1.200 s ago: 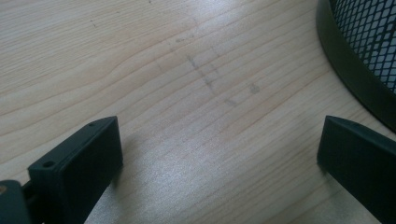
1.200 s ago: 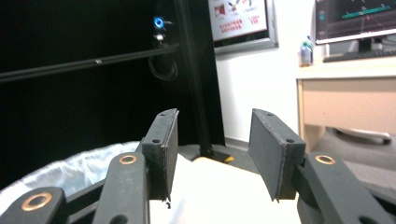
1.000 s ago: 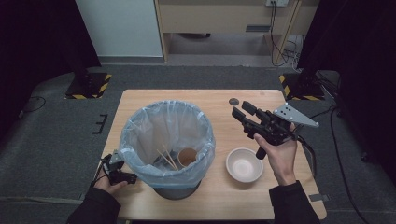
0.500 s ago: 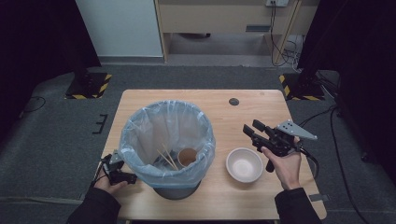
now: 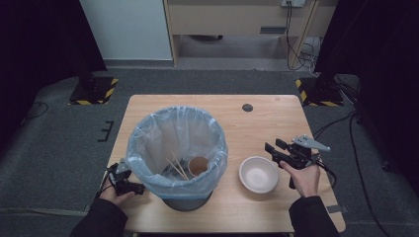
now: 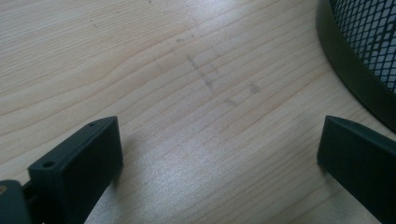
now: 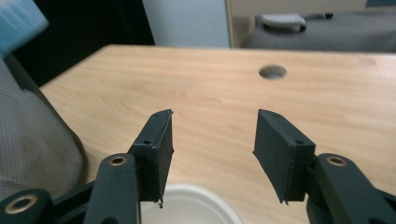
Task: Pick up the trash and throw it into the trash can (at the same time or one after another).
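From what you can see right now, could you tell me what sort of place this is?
Probably a recording studio or lab workspace, not a home: a lone wooden table stands on grey carpet, black curtains hang at both sides, hazard-striped stand bases flank it, and cables run to a wall socket.

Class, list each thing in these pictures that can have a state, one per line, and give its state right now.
Bin: upright on the table, lined with a bag, holding a paper cup and sticks.
Paper cup: inside the bin.
White bowl: upright, empty, on the table.
Left hand-held gripper: open, low over the table beside the bin's base.
Right hand-held gripper: open, holding nothing, just over the bowl's rim.
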The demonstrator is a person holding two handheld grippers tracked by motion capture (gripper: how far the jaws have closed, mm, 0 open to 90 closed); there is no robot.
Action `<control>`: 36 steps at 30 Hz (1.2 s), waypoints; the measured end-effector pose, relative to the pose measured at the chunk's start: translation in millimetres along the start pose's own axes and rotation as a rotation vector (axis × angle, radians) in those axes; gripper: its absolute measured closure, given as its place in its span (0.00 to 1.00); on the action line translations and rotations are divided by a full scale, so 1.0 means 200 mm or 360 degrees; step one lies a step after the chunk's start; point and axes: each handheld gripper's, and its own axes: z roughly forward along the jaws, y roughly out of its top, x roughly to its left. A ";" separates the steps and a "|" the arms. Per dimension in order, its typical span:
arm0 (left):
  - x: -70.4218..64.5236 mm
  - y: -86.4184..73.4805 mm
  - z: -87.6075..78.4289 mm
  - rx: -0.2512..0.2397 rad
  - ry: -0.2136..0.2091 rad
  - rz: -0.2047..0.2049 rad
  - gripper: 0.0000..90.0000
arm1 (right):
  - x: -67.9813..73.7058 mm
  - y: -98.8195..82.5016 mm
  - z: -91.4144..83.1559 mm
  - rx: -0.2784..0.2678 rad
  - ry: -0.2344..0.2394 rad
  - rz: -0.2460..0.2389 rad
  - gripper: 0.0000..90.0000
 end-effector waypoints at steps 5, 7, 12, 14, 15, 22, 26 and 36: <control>0.00 0.00 0.00 0.0000 0.0000 0.0000 0.00 | -0.05 -0.07 0.03 0.0149 -0.0070 -0.0022 0.51; 0.00 0.00 0.00 0.0000 0.0000 0.0000 0.00 | -0.06 -0.09 0.03 0.0196 -0.0088 -0.0020 0.51; 0.00 0.00 0.00 0.0000 0.0000 0.0000 0.00 | -0.11 -0.15 0.05 0.0295 -0.0098 0.0001 0.51; 0.00 0.00 0.00 0.0000 0.0000 -0.0001 0.00 | -0.11 -0.16 0.05 0.0329 -0.0091 0.0012 0.51; 0.00 0.00 0.00 0.0000 0.0000 0.0000 0.00 | -0.12 -0.16 0.05 0.0340 -0.0090 0.0014 0.51; 0.00 0.00 0.00 0.0000 0.0000 -0.0001 0.00 | -0.12 -0.20 0.08 0.0463 -0.0048 0.0020 0.54; 0.00 0.00 0.00 0.0000 0.0000 0.0000 0.00 | -0.13 -0.23 0.09 0.0540 -0.0022 0.0035 0.57; 0.00 0.00 0.00 0.0000 0.0000 -0.0001 0.00 | -0.12 -0.25 0.10 0.0689 0.0014 0.0044 0.72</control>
